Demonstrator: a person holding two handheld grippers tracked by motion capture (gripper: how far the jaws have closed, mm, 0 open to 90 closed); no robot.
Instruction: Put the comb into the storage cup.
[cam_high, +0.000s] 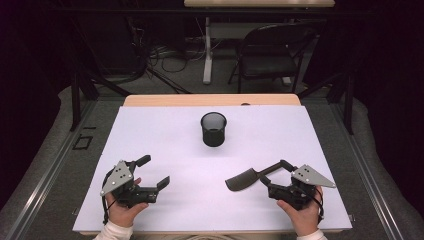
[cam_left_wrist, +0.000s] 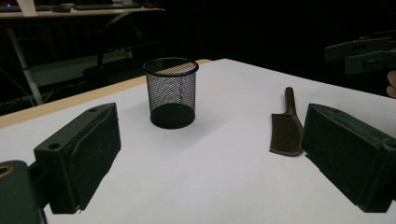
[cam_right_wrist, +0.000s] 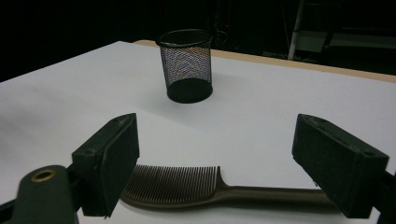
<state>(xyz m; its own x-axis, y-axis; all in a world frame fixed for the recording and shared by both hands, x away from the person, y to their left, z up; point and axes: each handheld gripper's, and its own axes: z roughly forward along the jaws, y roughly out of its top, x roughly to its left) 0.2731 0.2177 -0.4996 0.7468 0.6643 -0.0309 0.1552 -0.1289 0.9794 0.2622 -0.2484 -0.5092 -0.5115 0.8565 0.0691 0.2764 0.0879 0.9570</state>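
A black mesh cup (cam_high: 213, 129) stands upright on the white tabletop (cam_high: 165, 135), a little beyond its middle. A dark brown comb (cam_high: 244, 179) lies flat at the front right, its handle pointing back and to the right. My right gripper (cam_high: 275, 174) is open, one jaw on each side of the comb's handle (cam_right_wrist: 275, 196), neither touching it. The comb's teeth (cam_right_wrist: 175, 185) face the cup (cam_right_wrist: 187, 65). My left gripper (cam_high: 153, 171) is open and empty at the front left. Ahead of the left gripper (cam_left_wrist: 205, 154) are the cup (cam_left_wrist: 171, 93) and the comb (cam_left_wrist: 286, 128).
The white surface covers a wooden table whose far edge (cam_high: 210, 100) shows behind the cup. Beyond the table stand a black folding chair (cam_high: 272, 50), a white table leg (cam_high: 207, 50) and floor cables. The other gripper (cam_left_wrist: 366, 53) sits at the upper right of the left gripper view.
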